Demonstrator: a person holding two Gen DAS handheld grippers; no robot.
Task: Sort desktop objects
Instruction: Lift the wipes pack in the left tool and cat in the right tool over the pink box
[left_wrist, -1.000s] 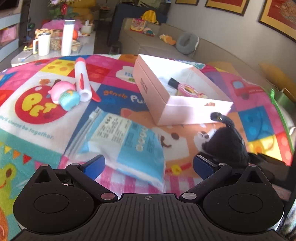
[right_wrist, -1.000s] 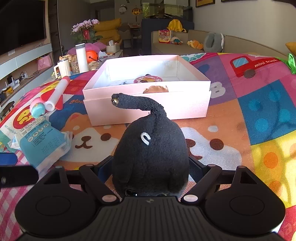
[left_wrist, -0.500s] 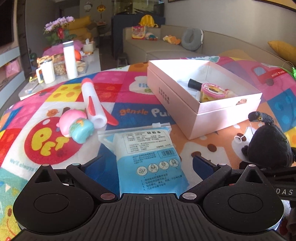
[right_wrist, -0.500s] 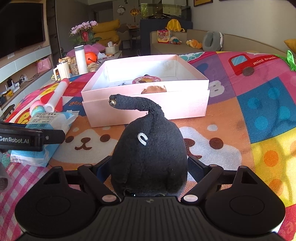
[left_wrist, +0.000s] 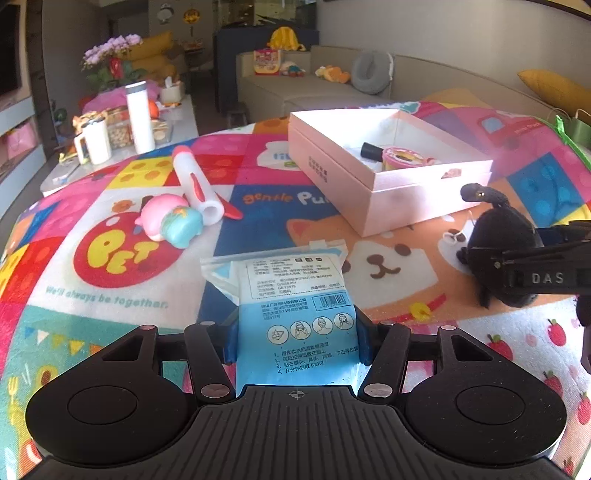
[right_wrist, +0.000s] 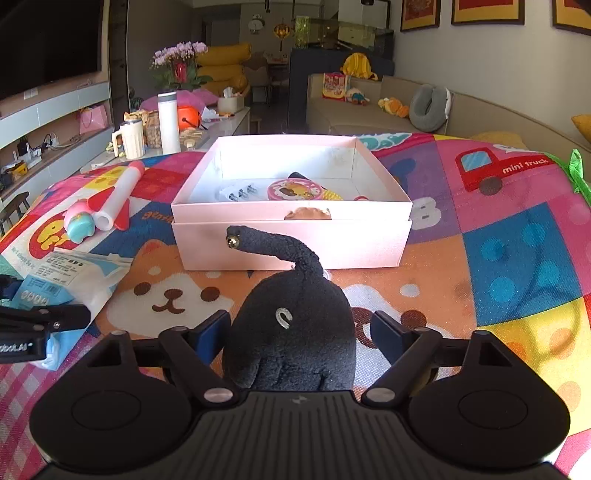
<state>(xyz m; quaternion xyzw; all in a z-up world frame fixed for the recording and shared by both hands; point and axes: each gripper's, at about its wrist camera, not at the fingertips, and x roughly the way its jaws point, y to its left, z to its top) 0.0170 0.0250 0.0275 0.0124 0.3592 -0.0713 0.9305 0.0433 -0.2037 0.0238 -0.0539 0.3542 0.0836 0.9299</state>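
Blue packet btwn closing left hand-held gripper jaws, angled down

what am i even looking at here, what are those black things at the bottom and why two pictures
No robot here: a person holds a pair of hand-held tongs in each hand, with a camera on each looking forward along its fingers. One picture is from the left tongs, one from the right tongs. They work over a colourful play mat. The left jaws are closing on a blue and white sachet. The right jaws are closing around a black plush toy, with a small gap showing on one side. Also there: an open pink box with small items inside, a white and red toy rocket and a pastel squishy toy.
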